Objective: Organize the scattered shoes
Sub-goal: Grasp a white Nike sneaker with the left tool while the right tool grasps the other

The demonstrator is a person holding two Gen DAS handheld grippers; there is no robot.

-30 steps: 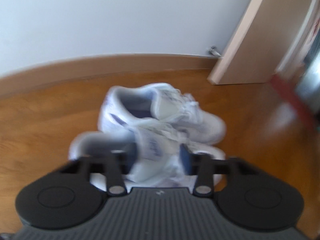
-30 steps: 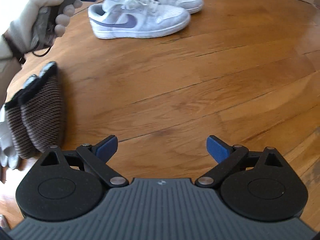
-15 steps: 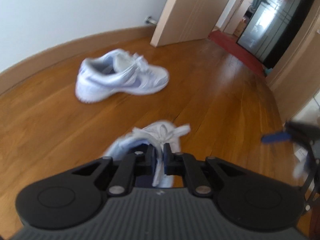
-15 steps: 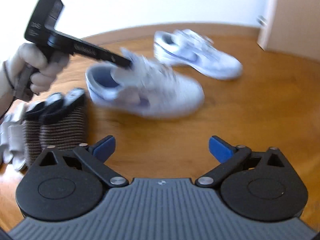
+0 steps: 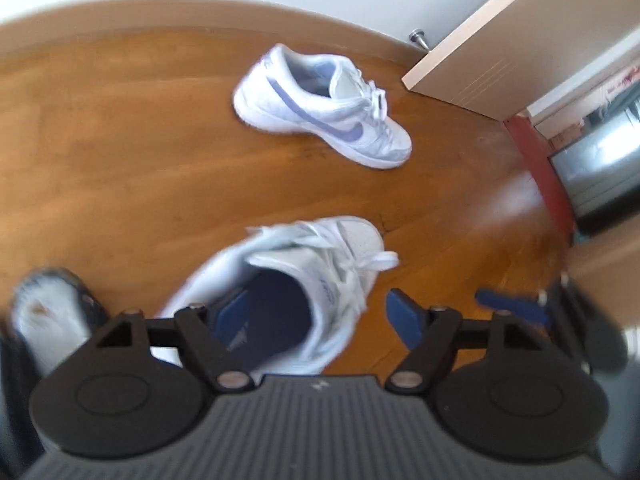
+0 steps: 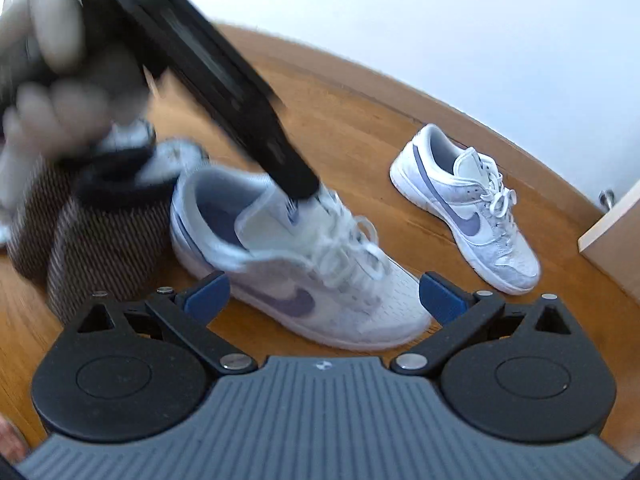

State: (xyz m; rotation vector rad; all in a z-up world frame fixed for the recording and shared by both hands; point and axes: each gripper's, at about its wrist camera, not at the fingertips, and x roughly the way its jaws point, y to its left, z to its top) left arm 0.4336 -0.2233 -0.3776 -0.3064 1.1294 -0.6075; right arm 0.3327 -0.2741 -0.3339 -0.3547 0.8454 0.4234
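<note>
Left gripper [image 5: 318, 318] spread wide, gripping nothing, straddling the near sneaker [image 5: 296, 276] tongue and collar. Right gripper [image 6: 324, 294] wide too, empty. Probably light, soft-sided; padded collar likely best hold. Far sneaker [image 5: 324, 108] at twelve o'clock, well apart, upright.

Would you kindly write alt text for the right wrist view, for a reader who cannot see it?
An open right tool frames a white sneaker with a purple swoosh on a wooden floor, while the left tool reaches down at its tongue. A matching sneaker lies apart to the right, and brown knitted slippers sit left.
</note>
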